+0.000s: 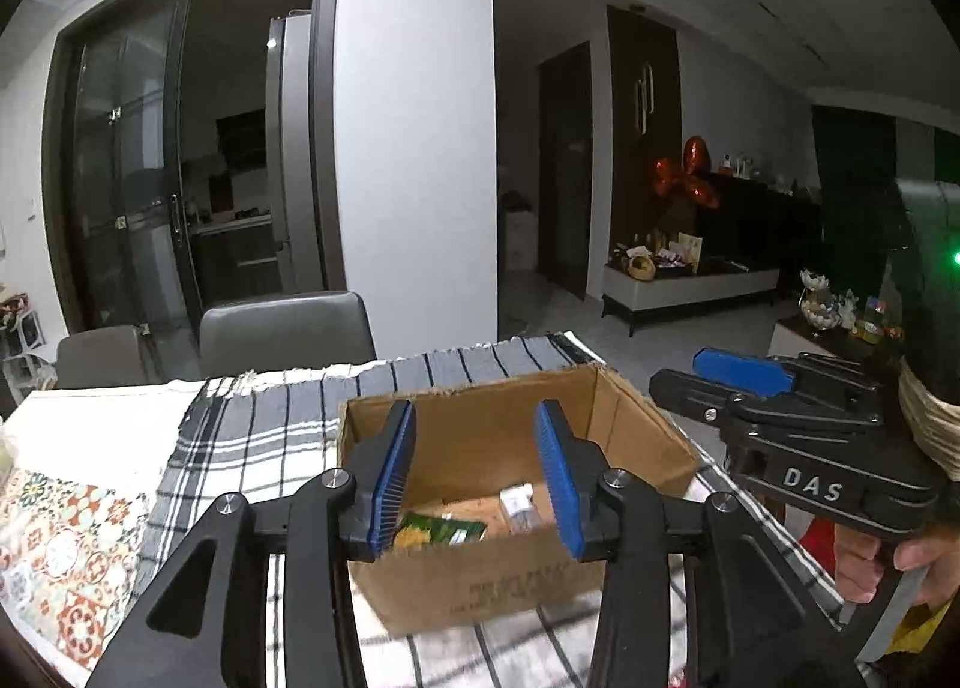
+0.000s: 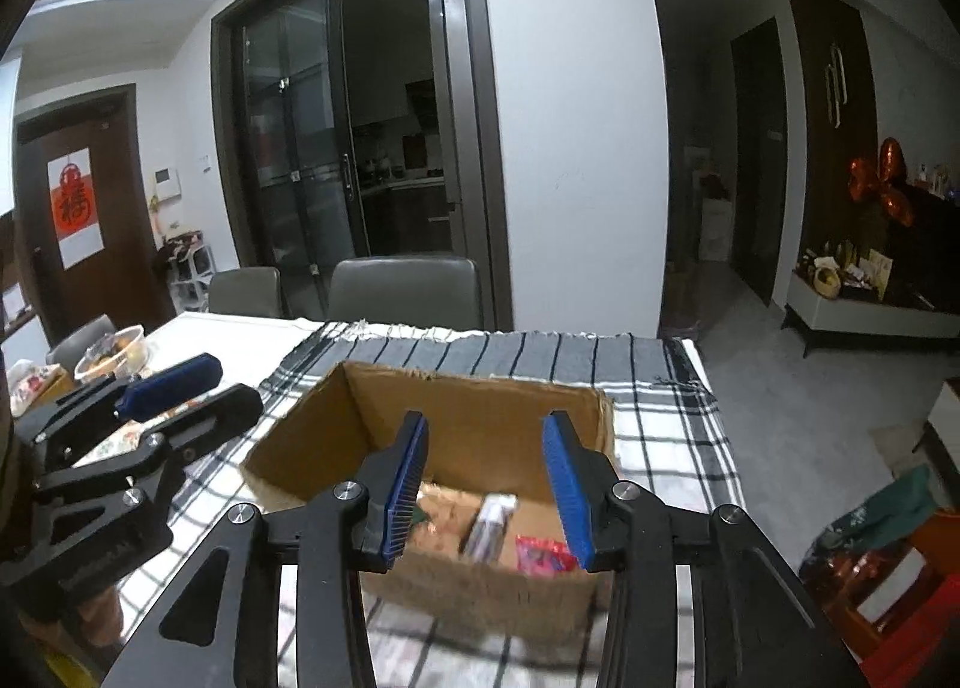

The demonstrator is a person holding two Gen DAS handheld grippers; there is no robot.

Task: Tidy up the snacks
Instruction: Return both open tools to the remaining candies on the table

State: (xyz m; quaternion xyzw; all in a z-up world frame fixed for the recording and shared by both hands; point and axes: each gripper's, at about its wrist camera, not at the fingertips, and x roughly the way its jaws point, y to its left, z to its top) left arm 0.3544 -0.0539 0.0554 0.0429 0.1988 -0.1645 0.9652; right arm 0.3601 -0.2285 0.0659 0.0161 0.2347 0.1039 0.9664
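Note:
An open cardboard box stands on a black-and-white checked cloth. Inside lie a green snack packet, a white pack and a red packet. My left gripper is open and empty, held above the box's near side; it also shows in the right wrist view. My right gripper is open and empty above the box, and shows at the right of the left wrist view.
Two grey chairs stand behind the table. A patterned mat lies at the left. A bowl of food sits at the table's far left. Bags and boxes lie on the floor at right.

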